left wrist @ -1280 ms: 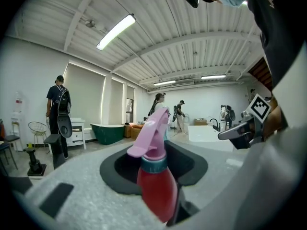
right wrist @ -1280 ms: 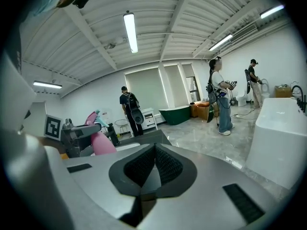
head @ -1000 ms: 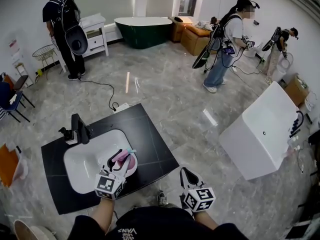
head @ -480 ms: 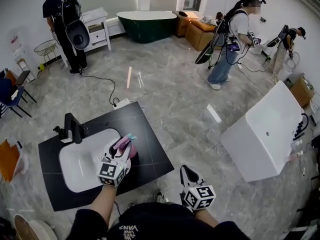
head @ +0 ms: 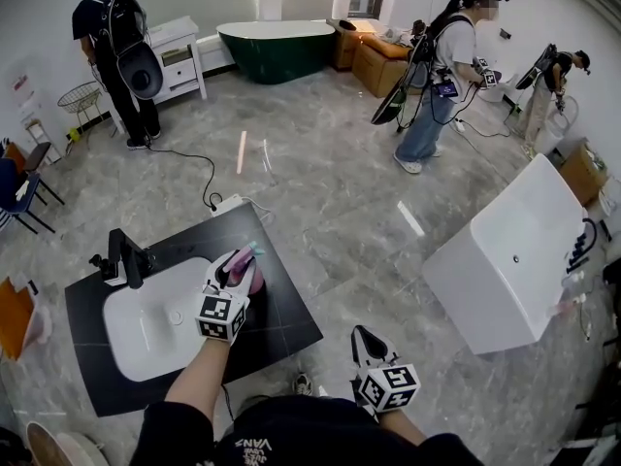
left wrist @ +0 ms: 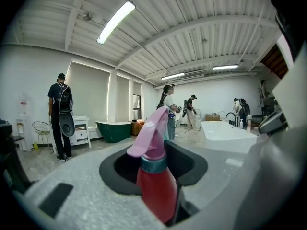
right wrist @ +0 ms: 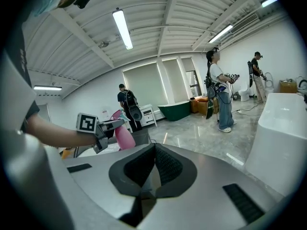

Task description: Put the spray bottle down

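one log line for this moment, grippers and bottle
left gripper: shut on spray bottle | right gripper: shut, empty | place: over black counter beside sink

The left gripper (head: 237, 262), carrying the pink spray bottle (head: 250, 278), has moved rightward from above the white basin (head: 136, 328) and crossed its rim. The bottle, which a second ago hung over the bowl, is now above the black countertop (head: 286, 309), just beside the basin's right edge. The head view has also shifted, so the countertop and its black faucet (head: 121, 255) sit further left in the frame.
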### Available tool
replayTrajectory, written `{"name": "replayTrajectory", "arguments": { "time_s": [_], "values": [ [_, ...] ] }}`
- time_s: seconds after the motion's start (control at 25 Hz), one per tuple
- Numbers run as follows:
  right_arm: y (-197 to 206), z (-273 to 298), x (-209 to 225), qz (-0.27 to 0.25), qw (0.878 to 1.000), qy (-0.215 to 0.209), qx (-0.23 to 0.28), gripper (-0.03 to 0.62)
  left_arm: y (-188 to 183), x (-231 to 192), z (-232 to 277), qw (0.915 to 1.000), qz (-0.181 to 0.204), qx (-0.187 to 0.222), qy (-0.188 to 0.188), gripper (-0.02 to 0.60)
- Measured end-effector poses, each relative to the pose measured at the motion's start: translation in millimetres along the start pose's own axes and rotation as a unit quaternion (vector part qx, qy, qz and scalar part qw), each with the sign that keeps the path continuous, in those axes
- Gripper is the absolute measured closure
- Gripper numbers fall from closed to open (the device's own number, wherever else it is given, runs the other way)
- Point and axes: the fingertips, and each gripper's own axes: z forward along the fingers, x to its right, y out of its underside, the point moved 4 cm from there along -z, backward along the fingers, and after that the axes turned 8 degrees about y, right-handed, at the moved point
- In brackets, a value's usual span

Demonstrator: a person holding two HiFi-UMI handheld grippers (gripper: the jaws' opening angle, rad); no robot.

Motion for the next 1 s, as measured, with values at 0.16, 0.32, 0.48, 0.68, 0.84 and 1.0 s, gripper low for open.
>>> {"name": "replayTrajectory", "arguments": {
  "time_s": [0.16,0.32,0.48,0.68,0.84,1.0],
  "values": [
    [0.8,-3.5,13.7,0.005,1.0,0.011,-0.004,0.595,1.5,-6.3,23.2,0.9999,-0.001,-0.008,-0.007,0.437],
    [3.3,-5.7,22.5,0.008,1.0,0.02,-0.008,0.595,3.0,-14.3,39.3,0.9999,-0.001,-0.012,-0.012,0.436],
    [4.2,-7.8,28.0,0.01,1.0,0.026,-0.007,0.595,6.5,-21.2,50.9,0.9997,-0.011,-0.017,-0.015,0.436],
    [3.5,-11.5,33.6,0.012,0.999,0.031,-0.008,0.595,4.6,-24.5,57.5,0.9996,-0.018,-0.021,-0.012,0.43],
    [2.1,-12.7,35.2,0.01,0.999,0.031,-0.006,0.595,4.9,-25.7,57.2,0.9993,-0.026,-0.022,-0.015,0.428],
    [1.1,-11.0,33.8,0.009,1.0,0.027,-0.005,0.595,6.0,-26.7,56.4,0.9991,-0.028,-0.027,-0.016,0.426]
  ]
}}
